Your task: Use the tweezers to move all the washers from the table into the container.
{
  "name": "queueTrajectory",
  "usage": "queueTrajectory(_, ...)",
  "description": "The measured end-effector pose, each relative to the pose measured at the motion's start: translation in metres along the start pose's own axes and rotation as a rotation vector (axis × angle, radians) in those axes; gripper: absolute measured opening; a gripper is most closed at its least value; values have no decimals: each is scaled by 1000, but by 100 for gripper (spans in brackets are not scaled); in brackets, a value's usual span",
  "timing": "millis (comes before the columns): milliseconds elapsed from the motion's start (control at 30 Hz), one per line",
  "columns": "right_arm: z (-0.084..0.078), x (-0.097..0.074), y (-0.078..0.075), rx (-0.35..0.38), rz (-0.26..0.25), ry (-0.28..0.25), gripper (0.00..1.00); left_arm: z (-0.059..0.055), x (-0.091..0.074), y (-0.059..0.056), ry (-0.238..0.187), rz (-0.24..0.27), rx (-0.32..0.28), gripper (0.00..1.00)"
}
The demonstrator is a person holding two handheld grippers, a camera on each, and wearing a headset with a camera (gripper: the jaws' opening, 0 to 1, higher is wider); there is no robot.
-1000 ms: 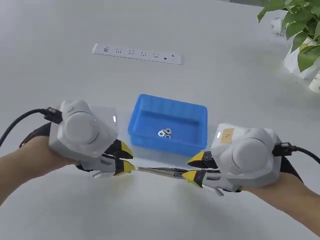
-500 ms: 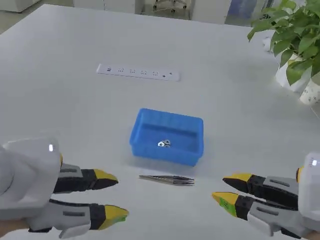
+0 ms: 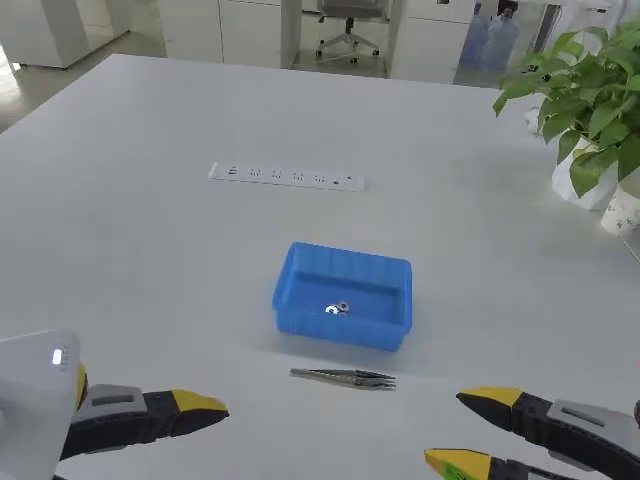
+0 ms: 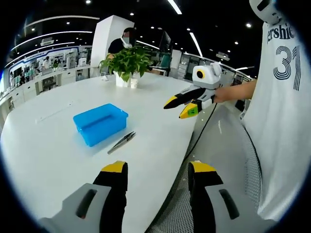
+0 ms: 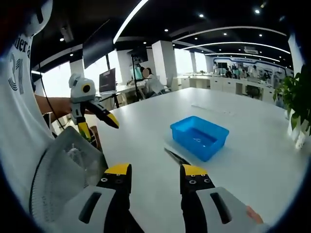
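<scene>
A blue container (image 3: 345,295) sits mid-table with washers (image 3: 337,309) inside it. The steel tweezers (image 3: 343,377) lie flat on the table just in front of its near wall, untouched. My left gripper (image 3: 232,440) is open at the lower left, well back from the tweezers. At the lower right my right gripper (image 3: 445,428) is also open and holds nothing. In the left gripper view my own jaws (image 4: 158,170) stand apart, with the container (image 4: 99,122), tweezers (image 4: 121,142) and right gripper (image 4: 176,109) beyond. In the right gripper view the jaws (image 5: 155,171) gape before the tweezers (image 5: 175,156) and container (image 5: 199,136).
A white power strip (image 3: 288,177) lies beyond the container. A potted plant (image 3: 590,110) stands at the table's far right corner. The table's near edge (image 4: 180,145) runs close to both grippers. An office chair (image 3: 345,25) stands behind the table.
Both grippers have drawn back from the tweezers and spread apart, jaws now wide. The tweezers stay lying in front of the container. The head camera has tilted up.
</scene>
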State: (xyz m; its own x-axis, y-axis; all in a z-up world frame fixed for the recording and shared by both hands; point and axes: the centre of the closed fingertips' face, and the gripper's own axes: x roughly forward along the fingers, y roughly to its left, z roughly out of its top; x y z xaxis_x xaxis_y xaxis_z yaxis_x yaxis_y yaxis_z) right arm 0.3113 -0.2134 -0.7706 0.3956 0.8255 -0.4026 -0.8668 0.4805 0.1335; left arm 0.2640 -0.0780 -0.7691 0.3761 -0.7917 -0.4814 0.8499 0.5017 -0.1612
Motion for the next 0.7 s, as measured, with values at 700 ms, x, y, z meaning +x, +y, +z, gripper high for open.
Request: queueTrajectory(700, 4, -2, 9, -7, 14, -19, 43, 15, -1, -4, -26, 41, 42, 57)
